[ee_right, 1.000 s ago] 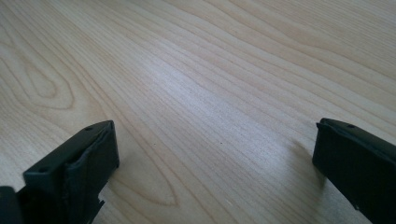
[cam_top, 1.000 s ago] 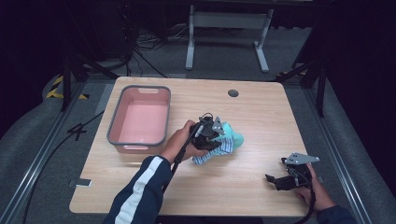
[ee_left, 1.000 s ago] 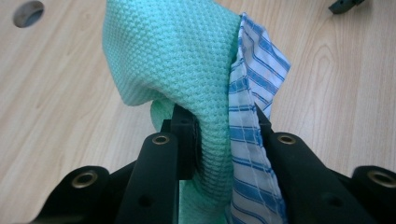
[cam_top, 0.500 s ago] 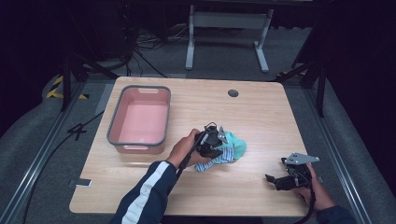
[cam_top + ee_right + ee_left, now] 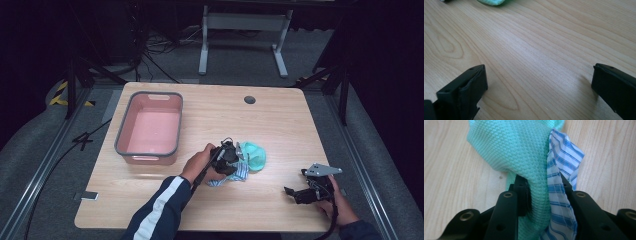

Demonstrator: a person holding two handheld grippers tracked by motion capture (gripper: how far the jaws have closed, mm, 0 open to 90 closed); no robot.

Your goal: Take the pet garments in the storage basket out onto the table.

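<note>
A mint-green knit cloth (image 5: 253, 156) and a blue-striped white cloth (image 5: 235, 174) lie bunched together mid-table. My left gripper (image 5: 231, 158) points down into them. In the left gripper view its jaws pinch both, the mint cloth (image 5: 524, 150) on the left and the striped cloth (image 5: 564, 162) on the right; the left gripper (image 5: 544, 180) has just been opening slightly, with the cloths still between its jaws. My right gripper (image 5: 296, 193) rests low at the table's front right, and in its own view the right gripper (image 5: 539, 75) stands open over bare wood.
A pink bin (image 5: 148, 150) with a grey rim stands empty at the left of the table. A round cable hole (image 5: 249, 99) sits near the far edge. Dark floor, cables and a metal stand lie beyond the table.
My left gripper has come down with the cloths, from slightly raised to low on the tabletop, and shifted a little toward the front. The right gripper has stayed put.
</note>
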